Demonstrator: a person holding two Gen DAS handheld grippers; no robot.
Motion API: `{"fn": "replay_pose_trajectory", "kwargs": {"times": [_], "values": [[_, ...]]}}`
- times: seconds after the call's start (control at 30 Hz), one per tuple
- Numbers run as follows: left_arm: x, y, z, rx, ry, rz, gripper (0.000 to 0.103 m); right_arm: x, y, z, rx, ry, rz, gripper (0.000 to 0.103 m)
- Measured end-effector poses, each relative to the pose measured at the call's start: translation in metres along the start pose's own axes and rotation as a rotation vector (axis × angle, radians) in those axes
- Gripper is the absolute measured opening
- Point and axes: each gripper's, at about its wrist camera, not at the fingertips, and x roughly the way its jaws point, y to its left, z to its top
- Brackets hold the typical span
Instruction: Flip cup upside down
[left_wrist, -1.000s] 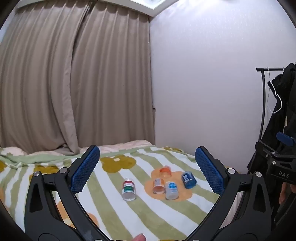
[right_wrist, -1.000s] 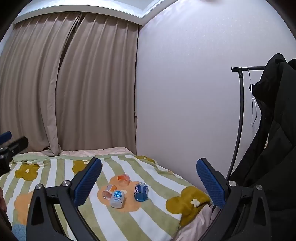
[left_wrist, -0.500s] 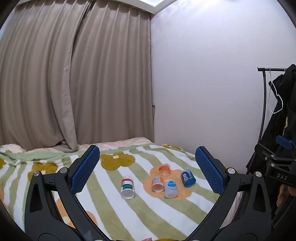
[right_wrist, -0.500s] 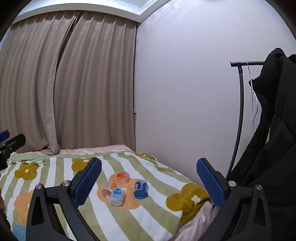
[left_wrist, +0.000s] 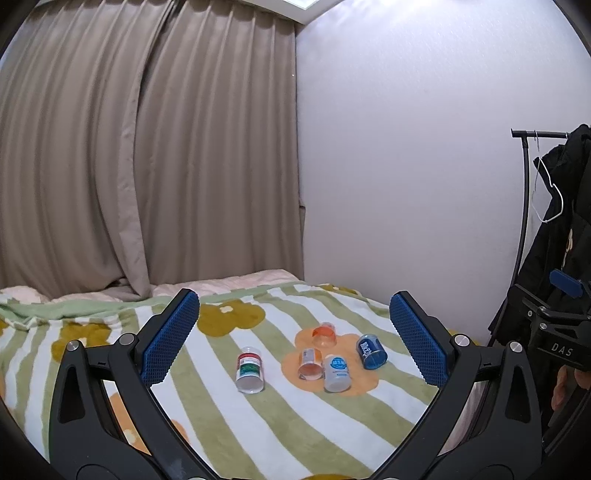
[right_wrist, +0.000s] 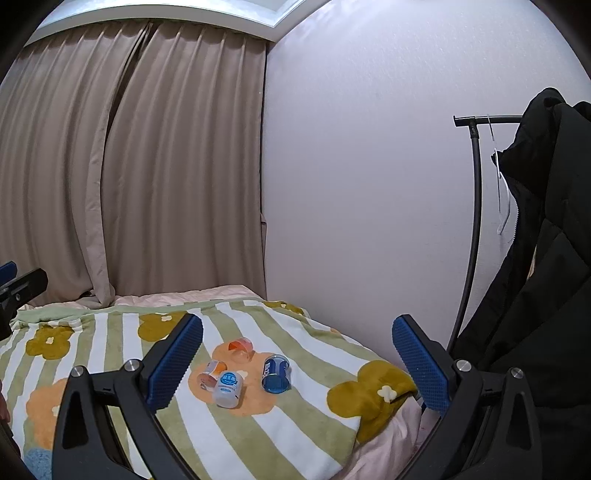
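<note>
Several small plastic cups lie on their sides on a striped flower-print blanket (left_wrist: 332, 424). A red-and-green labelled cup (left_wrist: 250, 369) lies apart to the left. On an orange flower lie a clear orange cup (left_wrist: 324, 333), an orange-labelled cup (left_wrist: 309, 363), a pale blue-labelled cup (left_wrist: 336, 373) and a dark blue cup (left_wrist: 370, 352). My left gripper (left_wrist: 294, 338) hangs open well above and short of them, holding nothing. My right gripper (right_wrist: 297, 363) is open too, empty, with the pale cup (right_wrist: 229, 384) and dark blue cup (right_wrist: 276, 373) between its fingers in view, far off.
Beige curtains (left_wrist: 147, 147) hang behind the bed, a white wall (left_wrist: 406, 166) to the right. A clothes rack (right_wrist: 476, 221) with a black coat (right_wrist: 535, 258) stands at the bed's right. The blanket's right edge (right_wrist: 369, 424) drops off over pink bedding.
Both views have shifted slightly; the cups sit a little lower and nearer in the right wrist view. No cup has moved. Both grippers stay open.
</note>
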Motion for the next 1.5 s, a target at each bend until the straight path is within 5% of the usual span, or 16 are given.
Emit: {"fn": "replay_pose_trajectory", "kwargs": {"times": [1.5], "values": [[0.0089, -0.0093, -0.0003, 0.002, 0.031, -0.024, 0.103, 0.0029, -0.0048, -0.0044, 0.012, 0.032, -0.019, 0.102]]}}
